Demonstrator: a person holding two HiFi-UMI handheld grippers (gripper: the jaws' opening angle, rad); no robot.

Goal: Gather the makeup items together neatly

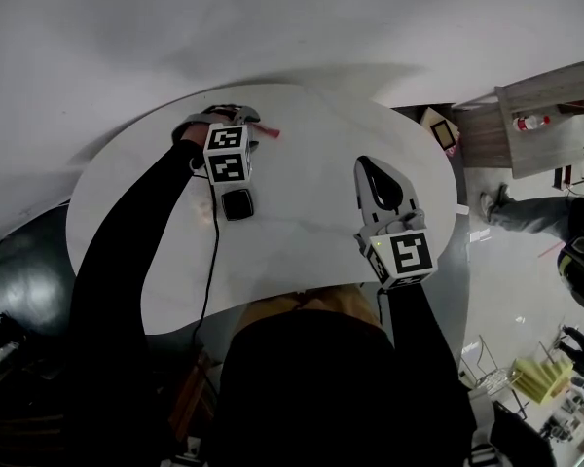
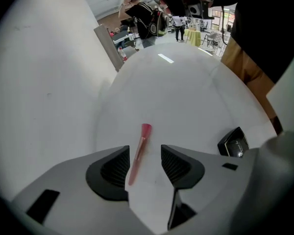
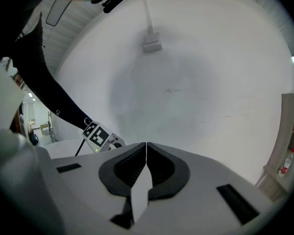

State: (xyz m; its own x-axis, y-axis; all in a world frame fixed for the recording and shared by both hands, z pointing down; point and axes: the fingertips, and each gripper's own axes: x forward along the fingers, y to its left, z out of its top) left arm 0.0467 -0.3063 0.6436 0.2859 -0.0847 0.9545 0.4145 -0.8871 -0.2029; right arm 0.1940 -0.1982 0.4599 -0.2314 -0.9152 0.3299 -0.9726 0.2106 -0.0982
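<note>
A thin pink makeup stick [image 2: 137,153] with a darker pink tip lies flat on the white round table [image 1: 302,241]. My left gripper [image 2: 144,158] is open, and the stick lies between its jaws, nearer the left pad. In the head view the left gripper [image 1: 245,125] is at the table's far left, with the stick's pink tip [image 1: 270,132] poking out to its right. A black square compact [image 1: 237,203] lies just nearer than that gripper and also shows as a compact [image 2: 232,142] in the left gripper view. My right gripper [image 1: 367,163] hovers at the table's right, shut and holding nothing.
A black cable [image 1: 212,251] runs along the person's left sleeve over the table. The table stands against a white wall [image 1: 292,27]. A wooden shelf [image 1: 535,115] with a bottle and a person [image 1: 565,232] on the floor are beyond the table's right edge.
</note>
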